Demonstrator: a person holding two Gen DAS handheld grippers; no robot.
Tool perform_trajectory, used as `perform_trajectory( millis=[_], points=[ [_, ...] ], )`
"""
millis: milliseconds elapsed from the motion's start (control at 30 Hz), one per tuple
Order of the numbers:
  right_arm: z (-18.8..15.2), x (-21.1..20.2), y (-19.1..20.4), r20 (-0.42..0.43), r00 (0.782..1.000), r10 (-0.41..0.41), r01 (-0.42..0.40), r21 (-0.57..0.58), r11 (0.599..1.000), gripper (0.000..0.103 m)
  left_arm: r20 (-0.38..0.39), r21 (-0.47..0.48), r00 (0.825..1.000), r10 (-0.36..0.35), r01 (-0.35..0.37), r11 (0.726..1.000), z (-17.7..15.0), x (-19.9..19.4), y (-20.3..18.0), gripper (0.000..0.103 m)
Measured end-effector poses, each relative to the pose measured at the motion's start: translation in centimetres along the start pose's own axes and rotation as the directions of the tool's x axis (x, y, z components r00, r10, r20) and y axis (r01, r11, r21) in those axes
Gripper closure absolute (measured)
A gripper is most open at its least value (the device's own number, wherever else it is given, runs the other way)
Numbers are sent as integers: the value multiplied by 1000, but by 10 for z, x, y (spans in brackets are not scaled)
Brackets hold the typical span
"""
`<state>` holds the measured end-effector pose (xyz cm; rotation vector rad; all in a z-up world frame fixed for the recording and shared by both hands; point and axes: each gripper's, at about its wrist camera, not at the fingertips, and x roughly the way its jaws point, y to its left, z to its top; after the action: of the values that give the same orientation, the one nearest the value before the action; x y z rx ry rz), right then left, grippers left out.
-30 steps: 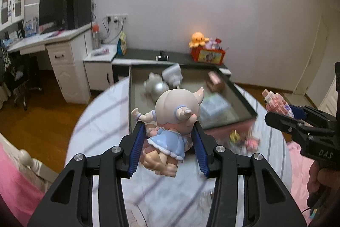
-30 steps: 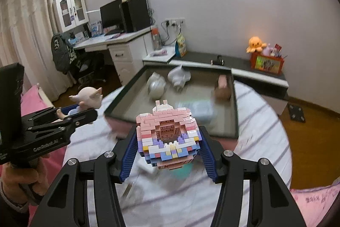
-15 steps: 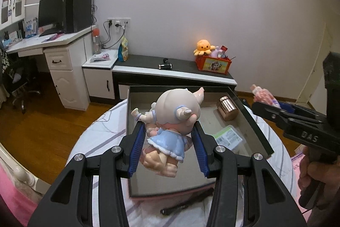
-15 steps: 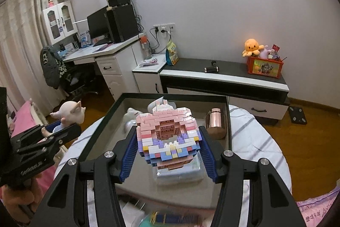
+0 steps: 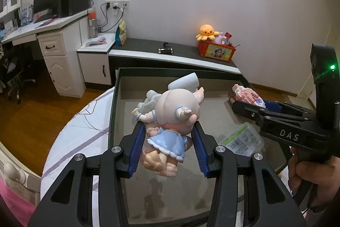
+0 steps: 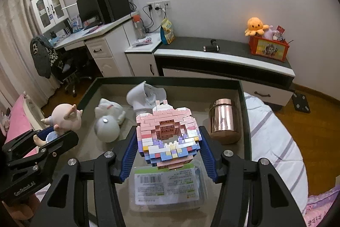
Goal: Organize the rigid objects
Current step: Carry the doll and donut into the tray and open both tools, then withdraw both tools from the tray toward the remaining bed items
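L gripper (image 5: 167, 142) is clamping a blue-dressed horned vinyl doll (image 5: 170, 120), R gripper (image 6: 167, 154) is clamping a pink brick-built model (image 6: 167, 137), both hanging over the dark shallow tray (image 6: 243, 120) w/ four items already lying beyond the fingers; these two aren't set down yet.

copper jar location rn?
In the right wrist view, the copper jar stands upright inside the tray, against its right wall, just right of the brick model that the right tool holds.

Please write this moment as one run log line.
left gripper: holds doll | right gripper: holds brick model | both above tray
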<state>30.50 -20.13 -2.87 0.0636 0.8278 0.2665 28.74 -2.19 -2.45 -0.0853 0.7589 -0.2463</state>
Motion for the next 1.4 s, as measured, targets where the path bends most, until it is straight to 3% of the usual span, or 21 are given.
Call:
perform_trajectory(
  millis=[233,333,367,467,533,600,1000,1400],
  points=[
    [1,8,-1,-26,1000,-11,10,-5,1000,47,-51,2,999,16,-16,1000,-3,14,2,56],
    [2,6,-2,-16,1000,-12,13,10,1000,39,-30,-10,999,37,-37,999,-6,8,5,26],
    [2,5,-4,-13,1000,-19,20,19,1000,20,-8,-12,999,45,-45,999,-6,2,6,15],
    [1,-1,-7,-5,1000,-29,30,46,999,16,36,-10,997,63,-63,998,-5,-12,6,0],
    [2,-7,-7,2,999,-41,40,58,998,12,54,-9,996,77,-76,997,-4,-22,8,0],
    [1,-18,-5,32,999,-34,32,65,997,0,66,-13,994,88,-87,996,-5,-32,8,0],
    [-29,-105,12,184,983,-24,2,117,993,0,138,-29,984,113,-110,993,-17,-99,6,0],
    [-79,-185,25,284,955,-80,38,152,988,0,165,-24,979,123,-121,992,-53,-154,-3,0]
  ],
)
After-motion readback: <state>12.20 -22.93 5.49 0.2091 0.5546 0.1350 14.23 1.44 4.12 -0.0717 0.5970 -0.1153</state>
